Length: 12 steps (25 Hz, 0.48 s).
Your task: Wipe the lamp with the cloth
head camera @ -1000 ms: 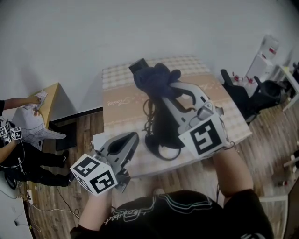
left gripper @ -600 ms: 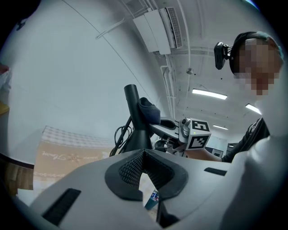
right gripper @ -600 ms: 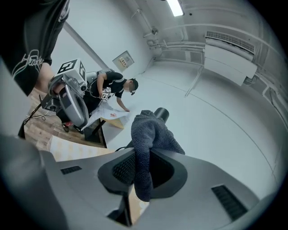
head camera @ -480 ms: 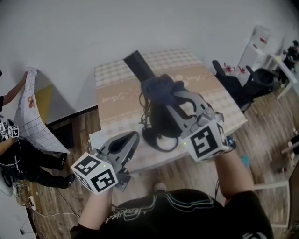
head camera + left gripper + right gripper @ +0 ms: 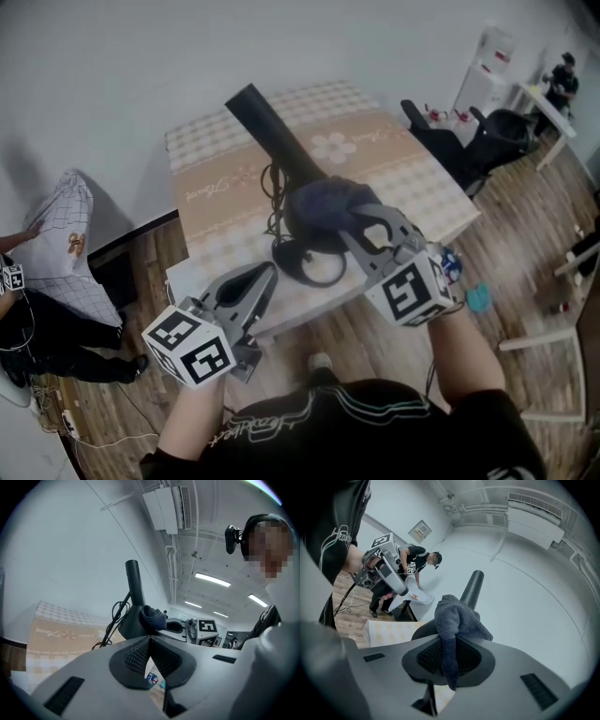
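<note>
1. While the right gripper [image 5: 349, 223] is clamping the dark cloth [image 5: 323, 202] between its jaws, the bundle is bulging out ahead of the jaw tips. One tail of it is dangling down between the pads, as the right gripper view is showing.
2. Directly ahead of that gripper, the black lamp [image 5: 281, 142] is standing on the table [image 5: 412, 178]. The cloth appears to be resting against it low down, where the tube meets the wider base, though actual contact cannot be confirmed.
3. The lamp's long axis is running up and away from the right gripper, leaning toward that gripper's left. The tube is rising just behind the cloth and ending well beyond it.
4. The left gripper [image 5: 264, 274] is hanging low, its jaws closed together on nothing. The lamp is lying ahead of and above it, well apart, with the cloth on the tube's right side as this gripper is looking at it.
5. The right gripper is by far the nearer one and is judged to be the one doing the wiping. A stroke would be travelling forward and upward from its jaws, along the tube's length and not across it.
6. A coiled cable [image 5: 272, 187] is sitting just left of the cloth beside the base, and it could be catching a stroke that drifts that way.
</note>
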Each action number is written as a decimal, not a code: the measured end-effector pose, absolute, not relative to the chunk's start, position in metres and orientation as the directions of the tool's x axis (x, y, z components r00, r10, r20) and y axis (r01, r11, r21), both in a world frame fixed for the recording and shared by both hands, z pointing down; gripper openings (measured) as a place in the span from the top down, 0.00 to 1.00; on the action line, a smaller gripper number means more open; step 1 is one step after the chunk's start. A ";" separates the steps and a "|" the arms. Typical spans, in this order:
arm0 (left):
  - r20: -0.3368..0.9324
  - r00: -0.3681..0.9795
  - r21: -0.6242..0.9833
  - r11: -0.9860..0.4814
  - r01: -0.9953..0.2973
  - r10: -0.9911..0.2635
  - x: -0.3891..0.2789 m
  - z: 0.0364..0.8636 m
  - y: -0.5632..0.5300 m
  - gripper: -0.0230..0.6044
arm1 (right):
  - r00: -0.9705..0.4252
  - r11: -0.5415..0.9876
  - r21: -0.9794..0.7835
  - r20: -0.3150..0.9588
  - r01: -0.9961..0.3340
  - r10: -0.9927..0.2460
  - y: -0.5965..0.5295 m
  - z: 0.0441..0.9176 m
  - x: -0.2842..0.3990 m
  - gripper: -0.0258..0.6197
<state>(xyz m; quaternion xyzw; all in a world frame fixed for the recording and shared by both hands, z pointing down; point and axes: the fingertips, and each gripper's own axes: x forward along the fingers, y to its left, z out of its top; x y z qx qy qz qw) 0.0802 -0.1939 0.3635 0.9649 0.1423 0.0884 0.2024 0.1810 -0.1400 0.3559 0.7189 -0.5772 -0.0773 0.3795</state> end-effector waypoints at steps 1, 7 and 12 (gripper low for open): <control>0.116 0.941 0.421 -0.874 0.243 0.318 0.079 0.365 -0.192 0.96 | 0.326 -0.052 0.626 0.333 -0.778 -0.885 -0.137 0.360 0.180 0.87; 0.133 0.926 0.453 -0.853 0.260 0.353 0.071 0.380 -0.184 0.96 | 0.353 -0.094 0.579 0.353 -0.810 -0.867 -0.121 0.380 0.175 0.87; 0.135 0.918 0.474 -0.838 0.270 0.372 0.065 0.392 -0.178 0.96 | 0.372 -0.112 0.551 0.386 -0.827 -0.844 -0.110 0.397 0.171 0.87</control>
